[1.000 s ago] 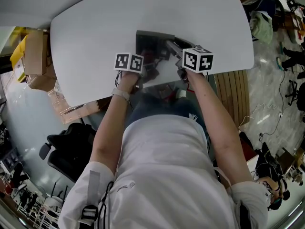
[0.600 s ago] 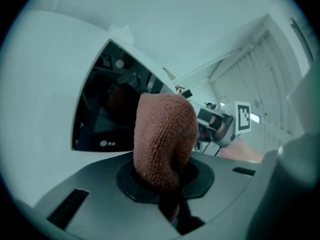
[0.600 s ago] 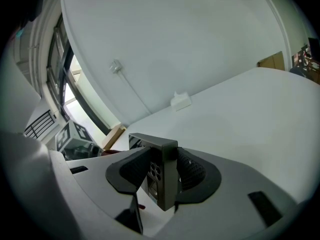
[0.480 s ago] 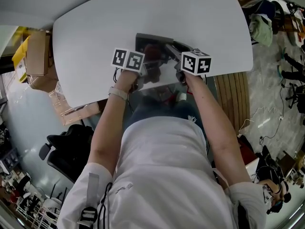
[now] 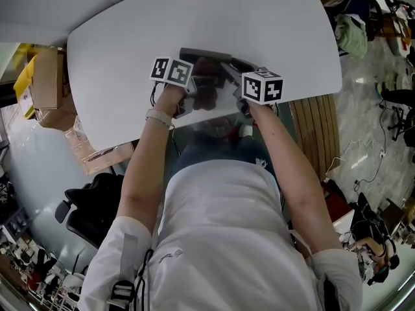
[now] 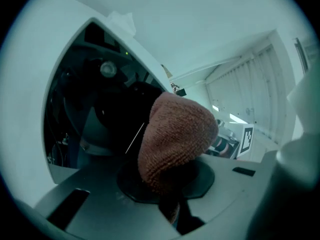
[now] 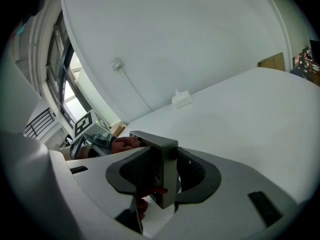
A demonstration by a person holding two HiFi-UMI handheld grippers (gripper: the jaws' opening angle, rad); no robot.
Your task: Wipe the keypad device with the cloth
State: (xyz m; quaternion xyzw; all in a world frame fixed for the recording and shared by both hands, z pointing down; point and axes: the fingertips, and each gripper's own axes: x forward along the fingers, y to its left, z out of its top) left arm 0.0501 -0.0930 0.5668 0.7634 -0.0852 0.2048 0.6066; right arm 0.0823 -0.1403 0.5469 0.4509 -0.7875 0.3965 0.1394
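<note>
Keypad device [image 5: 206, 58]: a grey slab with a dark face, held tilted up off the white counter [image 5: 123, 31], near its front edge and between the two hand-held grippers.
Device edge: only the right gripper view shows its grey side [image 7: 165, 170] standing upright between the jaws.
Right hand-held gripper [image 5: 237, 78]: clenched on that edge, one dark pad [image 7: 134, 171] on each side of it [image 7: 161, 180].
Cloth [image 6: 175, 136]: a reddish-brown wad of towelling. It fills the left gripper view, while the head view gives only a dark red patch [image 5: 206, 96] below the device.
Left hand-held gripper [image 5: 193, 91]: jaws pinched on the lower end of the cloth [image 6: 171, 199], and the wad bulges out above them.
Behind the cloth: a dark glossy surface in a pale frame [image 6: 90, 109]. Whether the cloth touches it cannot be told.
Counter extras: a small white box [image 7: 181, 99] with a cable lies well back, out of the head view.
Surroundings: cardboard boxes [image 5: 45, 76] and a black office chair [image 5: 91, 199] are on the floor to the left.
</note>
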